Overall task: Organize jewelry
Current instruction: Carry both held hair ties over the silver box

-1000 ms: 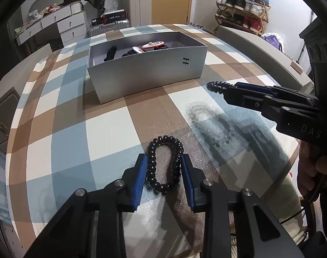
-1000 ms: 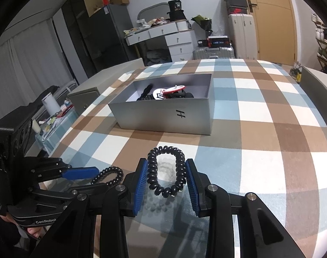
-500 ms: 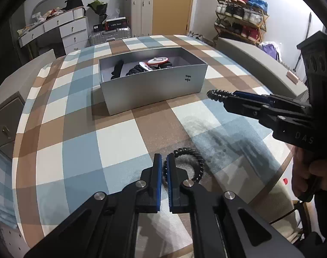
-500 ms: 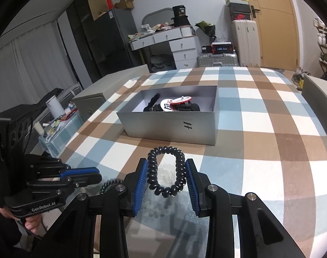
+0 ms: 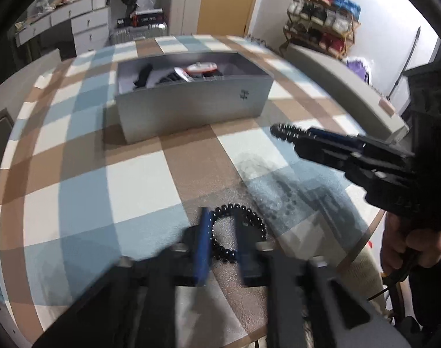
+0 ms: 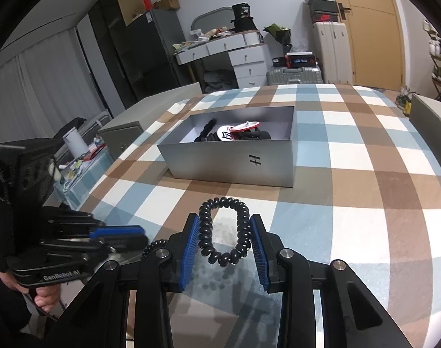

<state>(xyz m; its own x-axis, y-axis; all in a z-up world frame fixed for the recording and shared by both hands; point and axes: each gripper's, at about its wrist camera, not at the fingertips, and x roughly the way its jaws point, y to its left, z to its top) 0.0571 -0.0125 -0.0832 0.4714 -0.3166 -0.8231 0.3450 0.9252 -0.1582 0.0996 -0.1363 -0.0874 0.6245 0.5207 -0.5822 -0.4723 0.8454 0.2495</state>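
Observation:
A black bead bracelet (image 5: pixel 240 233) lies on the checked tablecloth, its near part between the blurred fingers of my left gripper (image 5: pixel 221 243). The jaws stand a little apart around it. My right gripper (image 6: pixel 223 242) is shut on a black coiled bracelet (image 6: pixel 223 233) and holds it above the table; it shows from the side in the left wrist view (image 5: pixel 287 132). The grey open box (image 6: pixel 234 156) stands beyond, also in the left wrist view (image 5: pixel 191 107), with dark jewelry and a red and white item inside.
The round table's near edge (image 5: pixel 362 243) runs close to both grippers. Grey chair backs (image 5: pixel 342 81) stand at the table's right and far left. A dresser, suitcases and a shoe rack stand beyond the table.
My left gripper shut beside the bead bracelet, then opened a little around it; its view is blurred by motion. My right gripper rose with the coiled bracelet held.

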